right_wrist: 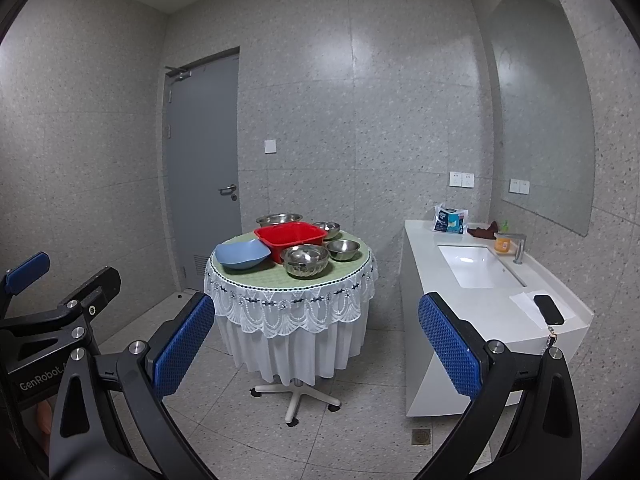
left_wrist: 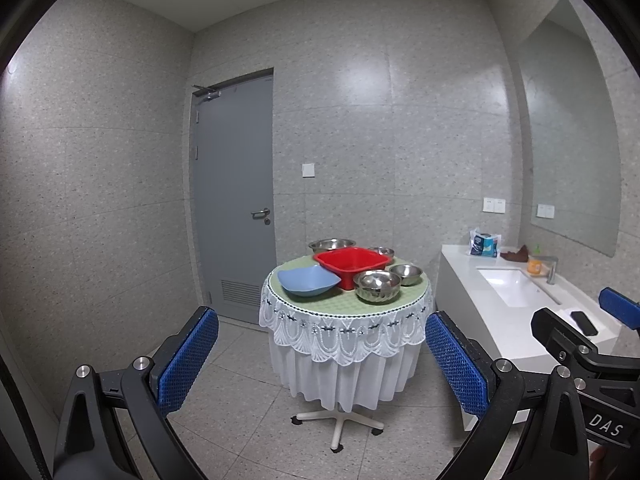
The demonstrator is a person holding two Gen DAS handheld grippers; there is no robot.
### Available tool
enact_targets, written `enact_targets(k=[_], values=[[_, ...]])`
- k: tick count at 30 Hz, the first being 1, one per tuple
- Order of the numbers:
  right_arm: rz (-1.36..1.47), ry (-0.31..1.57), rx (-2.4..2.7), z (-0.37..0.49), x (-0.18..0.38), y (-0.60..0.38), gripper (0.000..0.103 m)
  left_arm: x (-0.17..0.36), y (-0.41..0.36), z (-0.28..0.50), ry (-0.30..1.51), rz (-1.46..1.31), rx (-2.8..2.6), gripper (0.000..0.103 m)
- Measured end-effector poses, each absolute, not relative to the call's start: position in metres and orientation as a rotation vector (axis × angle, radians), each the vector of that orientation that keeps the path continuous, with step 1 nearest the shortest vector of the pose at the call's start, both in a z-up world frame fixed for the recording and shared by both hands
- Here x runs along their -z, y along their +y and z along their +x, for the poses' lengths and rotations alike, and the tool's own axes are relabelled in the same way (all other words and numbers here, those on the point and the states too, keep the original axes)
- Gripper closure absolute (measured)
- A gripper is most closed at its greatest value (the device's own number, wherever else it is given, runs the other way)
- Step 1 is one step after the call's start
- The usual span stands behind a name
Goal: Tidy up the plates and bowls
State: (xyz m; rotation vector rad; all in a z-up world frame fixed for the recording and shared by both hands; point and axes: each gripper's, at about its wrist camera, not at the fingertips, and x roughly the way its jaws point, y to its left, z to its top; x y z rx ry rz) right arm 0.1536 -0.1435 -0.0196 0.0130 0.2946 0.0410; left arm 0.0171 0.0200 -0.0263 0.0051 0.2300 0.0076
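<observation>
Right now I hold my left tongs [left_wrist: 322, 364] and right tongs [right_wrist: 316, 346] spread wide, gripping nothing, well back from the table [right_wrist: 280, 280]. On it sit a red tub [right_wrist: 291, 239] in the middle, a blue bowl [right_wrist: 242, 255] touching its left side, and steel bowls [right_wrist: 305, 261] around the tub. A sink [right_wrist: 476, 266] stands to the right.
</observation>
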Motion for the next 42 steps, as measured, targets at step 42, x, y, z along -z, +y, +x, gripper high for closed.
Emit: enact_targets(k=[42], values=[[0.051, 0.380, -0.095, 0.176, 0.018, -0.174, 0.000, -0.003, -0.027, 0.043, 0.306, 0.033, -0.058, 0.001]])
